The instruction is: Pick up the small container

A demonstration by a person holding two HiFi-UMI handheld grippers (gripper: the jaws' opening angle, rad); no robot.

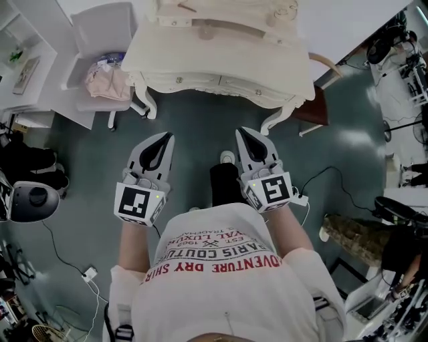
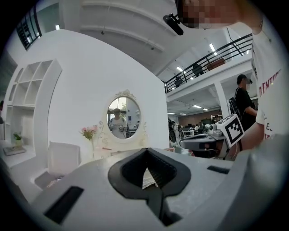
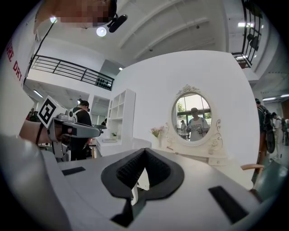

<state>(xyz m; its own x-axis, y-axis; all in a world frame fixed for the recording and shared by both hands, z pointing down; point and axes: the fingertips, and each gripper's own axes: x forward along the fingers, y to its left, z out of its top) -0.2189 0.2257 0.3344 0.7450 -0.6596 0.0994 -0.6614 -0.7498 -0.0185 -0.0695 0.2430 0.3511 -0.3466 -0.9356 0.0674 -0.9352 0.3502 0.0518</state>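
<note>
I stand facing a cream dressing table point(image 1: 221, 83) with both grippers held side by side at waist height, short of its front edge. My left gripper point(image 1: 164, 136) is shut with nothing in it; in its own view the jaws point(image 2: 145, 151) meet at the tip. My right gripper point(image 1: 242, 132) is also shut and empty, with its jaws point(image 3: 144, 151) touching. A few small items point(image 1: 279, 13) stand at the back right of the tabletop. They are too small for me to tell which is the small container.
A white chair holding pinkish cloth point(image 1: 107, 80) stands left of the table, with a white shelf unit point(image 1: 27, 60) beyond it. A brown chair point(image 1: 314, 107) sits at the table's right corner. Cables and a power strip point(image 1: 89, 272) lie on the floor. An oval mirror point(image 2: 123, 117) rises behind the table.
</note>
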